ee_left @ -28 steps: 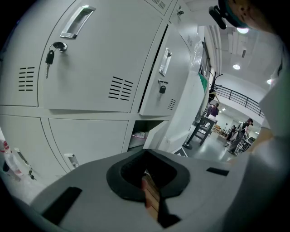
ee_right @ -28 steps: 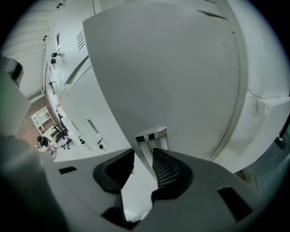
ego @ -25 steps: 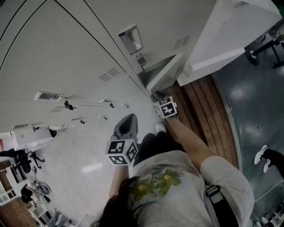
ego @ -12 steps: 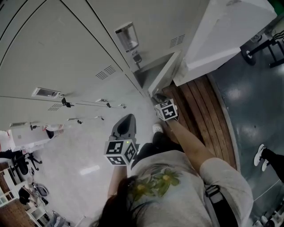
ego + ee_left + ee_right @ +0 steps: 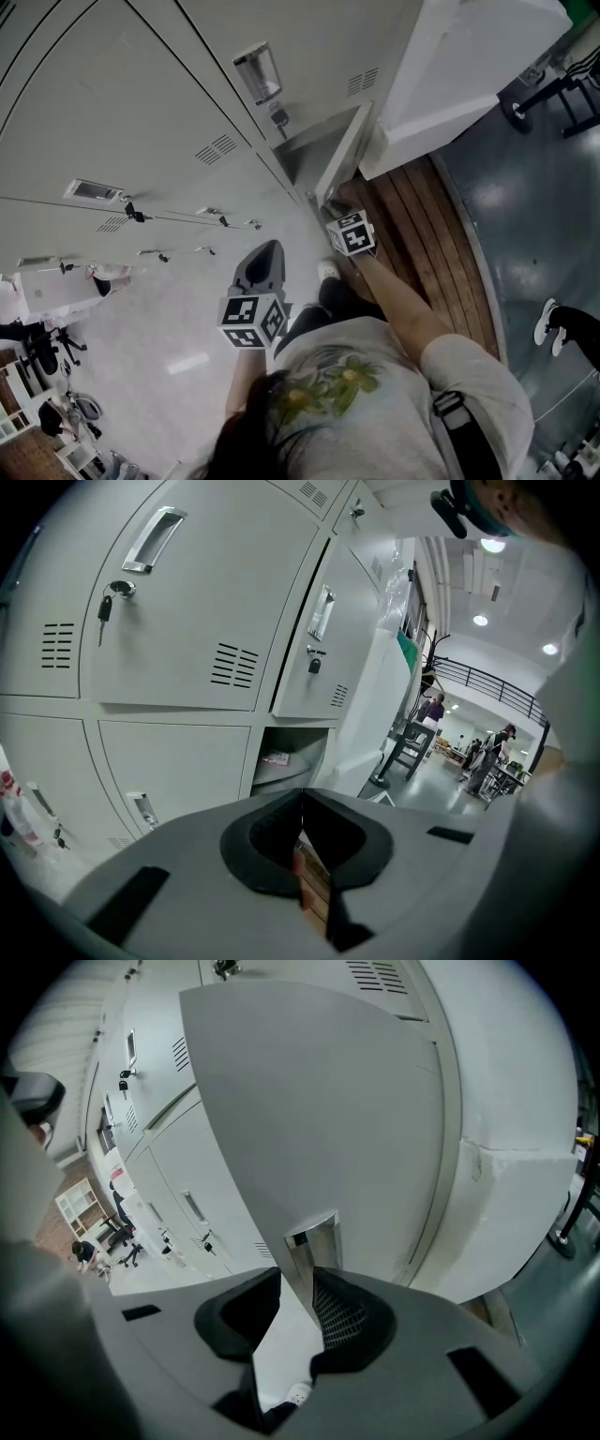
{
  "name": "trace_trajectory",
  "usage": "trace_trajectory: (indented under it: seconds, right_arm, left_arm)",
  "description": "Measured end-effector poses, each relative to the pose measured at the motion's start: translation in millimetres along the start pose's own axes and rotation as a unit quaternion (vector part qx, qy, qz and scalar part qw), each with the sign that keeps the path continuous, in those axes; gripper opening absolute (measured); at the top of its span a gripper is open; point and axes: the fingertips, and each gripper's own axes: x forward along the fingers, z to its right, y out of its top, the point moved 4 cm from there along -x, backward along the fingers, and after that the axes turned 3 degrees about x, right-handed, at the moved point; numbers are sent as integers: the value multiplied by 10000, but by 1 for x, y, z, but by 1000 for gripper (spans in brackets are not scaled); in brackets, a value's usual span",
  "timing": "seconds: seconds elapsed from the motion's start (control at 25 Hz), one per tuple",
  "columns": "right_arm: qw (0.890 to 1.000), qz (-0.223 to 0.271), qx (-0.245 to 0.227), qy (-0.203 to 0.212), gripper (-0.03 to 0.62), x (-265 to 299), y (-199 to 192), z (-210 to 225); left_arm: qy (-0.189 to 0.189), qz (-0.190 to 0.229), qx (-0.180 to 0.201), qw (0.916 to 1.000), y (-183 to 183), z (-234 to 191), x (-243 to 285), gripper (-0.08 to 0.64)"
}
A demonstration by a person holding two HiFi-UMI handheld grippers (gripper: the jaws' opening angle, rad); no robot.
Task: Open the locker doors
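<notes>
The right gripper (image 5: 298, 1274) was clamped on the free edge of a low locker door (image 5: 319, 1119). Its jaws had just been closing, and the door's thin edge ran up between them, filling the gap at the tips. The door's metal handle recess (image 5: 314, 1235) sat just above the jaw tips. In the head view the same locker door (image 5: 343, 157) stood partly swung out from the bank of grey lockers (image 5: 141, 103), showing the open compartment (image 5: 314, 148) behind it. The right gripper (image 5: 333, 202) met the door at its lower end, above the wooden floor (image 5: 412, 244).

The left gripper (image 5: 302, 794) held nothing, with its jaw tips closed together. It hung apart from the lockers, beside the person's body (image 5: 272, 246). It pointed toward closed upper doors with keys in their locks (image 5: 103, 607).
</notes>
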Motion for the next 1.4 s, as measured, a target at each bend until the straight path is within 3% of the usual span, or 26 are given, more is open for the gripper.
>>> trace_trajectory:
  seconds: [0.44,1.4]
  right_arm:
    - [9999,82,-67,-84,85,-19,-14,7]
    - [9981,121,359,-492,57,-65,-45,47]
  left_arm:
    - [-139,-39,81,9999,-5,15,1,31]
    - [-800,-267,418,9956,-3,50,26,31]
